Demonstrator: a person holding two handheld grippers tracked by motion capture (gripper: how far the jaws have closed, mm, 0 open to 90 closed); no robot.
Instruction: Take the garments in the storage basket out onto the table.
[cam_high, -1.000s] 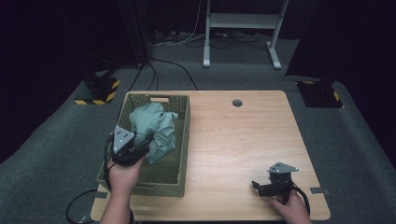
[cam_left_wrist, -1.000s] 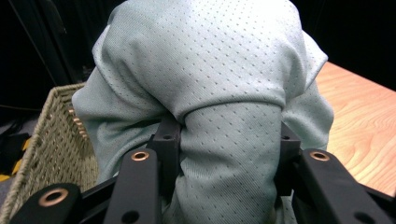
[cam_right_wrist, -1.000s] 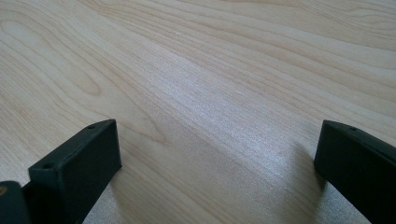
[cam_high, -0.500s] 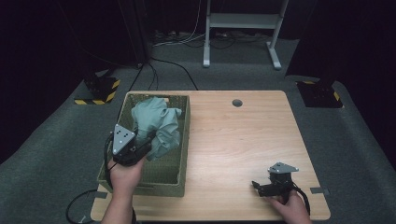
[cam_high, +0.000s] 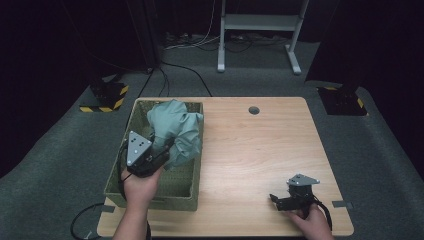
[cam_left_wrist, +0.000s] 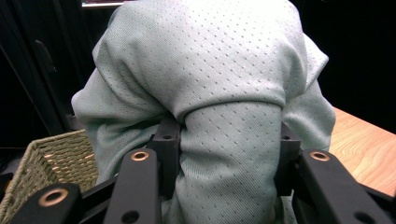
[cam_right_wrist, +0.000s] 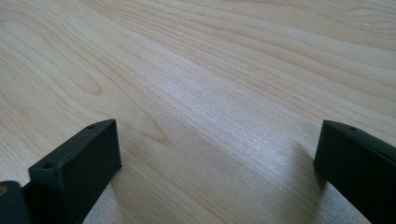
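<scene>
- Right gripper (cam_high: 281, 201): located at about 5 o'clock on the table (cam_high: 260, 150), near the front edge. The jaws stand wide apart. In the right gripper view they frame bare wood, with nothing between them. This gripper takes no part in the lift.
- Left gripper (cam_high: 162, 150): located at about 8 o'clock, above the basket (cam_high: 150, 197). The jaws are clamped on a thick fold of the cloth (cam_high: 176, 131). In the left gripper view the fabric (cam_left_wrist: 205, 93) bulges out between and above both jaws.
- Cloth: a pale green, dotted-knit garment. It hangs bunched from the left gripper, raised above the basket's rim. Whether its lower folds touch the basket's inside cannot be told.
- Basket: a woven green container at the table's left side, from 7 to 10 o'clock.
- Progress, as a judgement: the grasp is done and the lift is under way. Left to do: clear the rim and carry the cloth over to the open wood at 3 o'clock.
</scene>
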